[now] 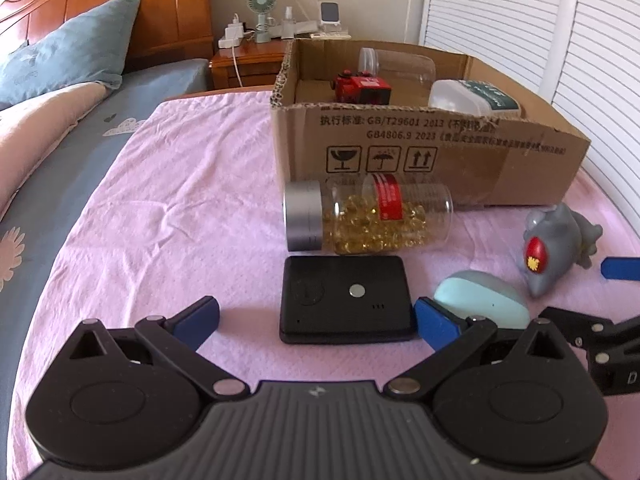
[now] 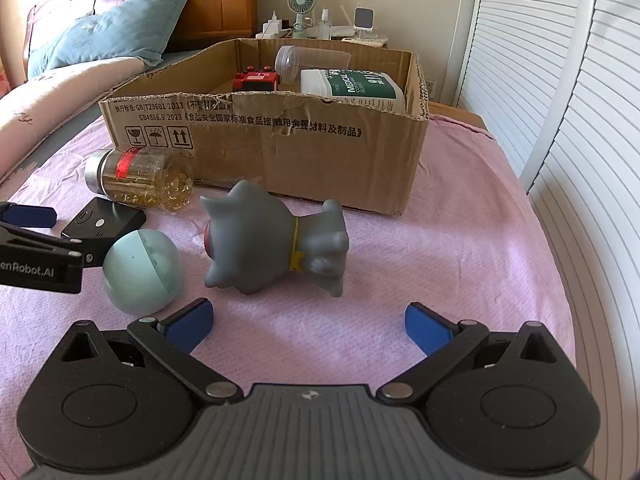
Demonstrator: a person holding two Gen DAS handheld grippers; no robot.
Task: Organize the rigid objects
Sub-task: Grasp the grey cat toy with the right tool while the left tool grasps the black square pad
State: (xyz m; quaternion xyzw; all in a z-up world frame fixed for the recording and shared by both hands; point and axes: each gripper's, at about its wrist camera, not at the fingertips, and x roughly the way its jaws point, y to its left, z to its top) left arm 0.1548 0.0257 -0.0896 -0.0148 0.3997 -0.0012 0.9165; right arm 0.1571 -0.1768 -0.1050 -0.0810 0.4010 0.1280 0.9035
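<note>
Cardboard box (image 2: 304, 156) stands on the bed beyond both my claws, already holding several items. Grey toy figure (image 2: 276, 240) lies on its side directly ahead of my right claw (image 2: 308, 322), which is released and empty. It looks light, hollow and slightly yielding; take it across the torso. Black device (image 1: 346, 300) lies flat just ahead of my left claw (image 1: 316, 318), likewise released.
</note>
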